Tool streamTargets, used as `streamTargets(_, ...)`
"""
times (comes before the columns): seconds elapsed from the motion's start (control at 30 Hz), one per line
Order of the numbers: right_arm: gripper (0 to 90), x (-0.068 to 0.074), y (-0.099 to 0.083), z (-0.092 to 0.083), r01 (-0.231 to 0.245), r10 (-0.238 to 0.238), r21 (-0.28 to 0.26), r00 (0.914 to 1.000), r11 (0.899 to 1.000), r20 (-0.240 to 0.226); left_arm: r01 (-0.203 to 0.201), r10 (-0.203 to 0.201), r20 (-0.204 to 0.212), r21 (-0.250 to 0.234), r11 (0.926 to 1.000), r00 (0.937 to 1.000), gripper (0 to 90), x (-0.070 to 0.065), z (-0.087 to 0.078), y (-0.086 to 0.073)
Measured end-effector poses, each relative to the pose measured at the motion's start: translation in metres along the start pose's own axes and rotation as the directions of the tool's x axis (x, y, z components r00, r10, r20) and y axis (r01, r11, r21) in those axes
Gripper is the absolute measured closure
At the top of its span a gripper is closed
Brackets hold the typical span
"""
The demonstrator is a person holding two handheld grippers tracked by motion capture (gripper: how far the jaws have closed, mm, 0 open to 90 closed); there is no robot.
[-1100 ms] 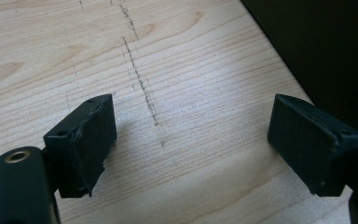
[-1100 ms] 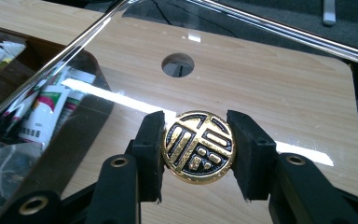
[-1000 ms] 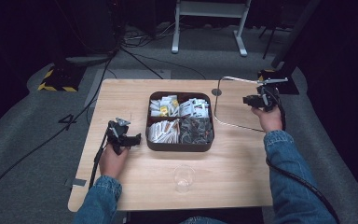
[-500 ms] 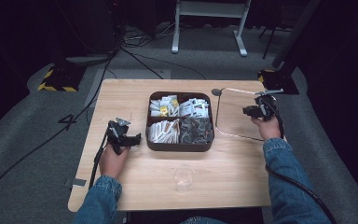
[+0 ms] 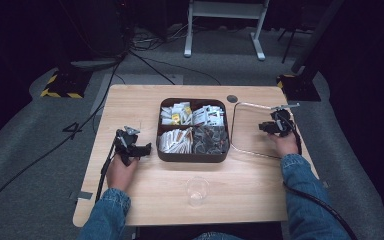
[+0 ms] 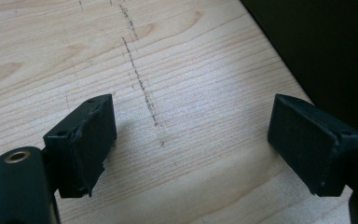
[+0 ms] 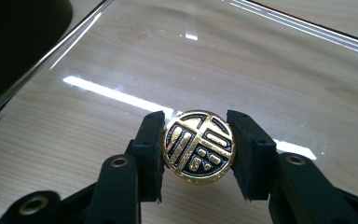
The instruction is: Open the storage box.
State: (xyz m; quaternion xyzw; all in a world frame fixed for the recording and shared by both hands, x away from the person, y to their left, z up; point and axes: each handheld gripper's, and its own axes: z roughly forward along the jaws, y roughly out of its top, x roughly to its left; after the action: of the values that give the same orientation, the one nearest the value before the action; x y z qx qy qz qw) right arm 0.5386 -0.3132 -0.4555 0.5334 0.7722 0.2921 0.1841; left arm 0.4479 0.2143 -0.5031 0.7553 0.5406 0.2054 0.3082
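Observation:
My right gripper is shut on a round black-and-gold knob. The knob is the handle of a clear lid with a thin shiny rim, which lies low over the table to the right of the dark brown box. In the right gripper view the wood shows through the glossy pane. The box is divided into compartments full of small packets. Left of the box, my left gripper rests on the table, open, with bare wood between its jaws.
A clear plastic cup stands near the front edge of the wooden table, in front of the box. A dark round cable port sits near the far edge. Cables trail across the grey floor on the left.
My right hand has come down with the lid, which has sunk from a raised, tilted pose to nearly flat on the table beside the box. The left hand has stayed put.

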Motion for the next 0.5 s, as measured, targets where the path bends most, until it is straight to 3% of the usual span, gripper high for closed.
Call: streamTargets(0.5,58.1,-0.001,-0.016,0.015,-0.017,0.017,0.037,0.9998,0.999,-0.007,0.000,0.000,0.000,0.000,1.0000,1.0000,15.9,0.000,0.000,0.000)
